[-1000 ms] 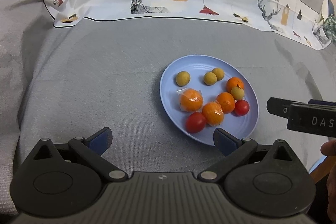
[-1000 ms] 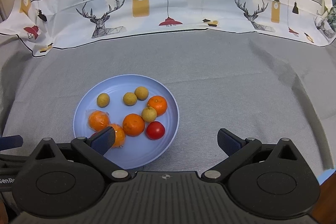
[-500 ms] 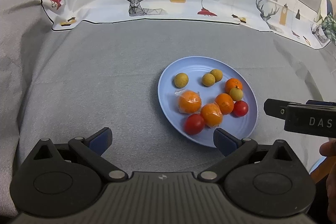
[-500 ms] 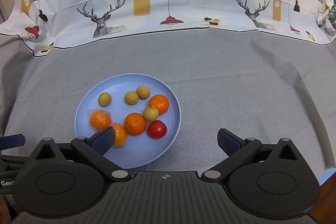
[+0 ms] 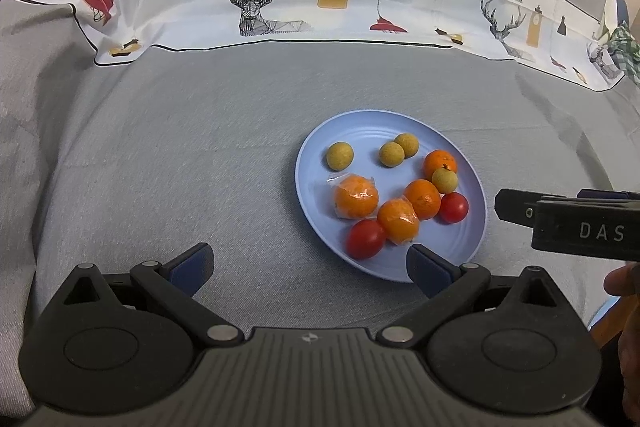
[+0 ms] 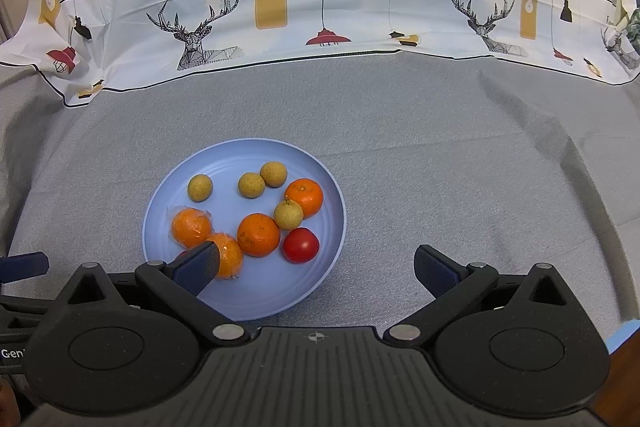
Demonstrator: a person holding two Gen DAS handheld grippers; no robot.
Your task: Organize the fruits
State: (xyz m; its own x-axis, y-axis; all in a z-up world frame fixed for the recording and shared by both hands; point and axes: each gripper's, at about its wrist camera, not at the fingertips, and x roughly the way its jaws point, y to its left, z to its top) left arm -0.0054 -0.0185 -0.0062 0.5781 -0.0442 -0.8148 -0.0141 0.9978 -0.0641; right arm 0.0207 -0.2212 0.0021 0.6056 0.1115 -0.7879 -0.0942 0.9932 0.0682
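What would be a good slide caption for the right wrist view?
Open right gripper hovering near a blue plate of oranges, tomatoes and small yellow-brown fruits on gray cloth.

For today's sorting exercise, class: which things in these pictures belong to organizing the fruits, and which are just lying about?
Part of the job:
- blue plate
- four oranges, two of them in plastic wrap
- two tomatoes
- four small yellow-brown fruits
- left tongs and right tongs, both open

Just lying about:
- grey cloth
- printed deer cloth
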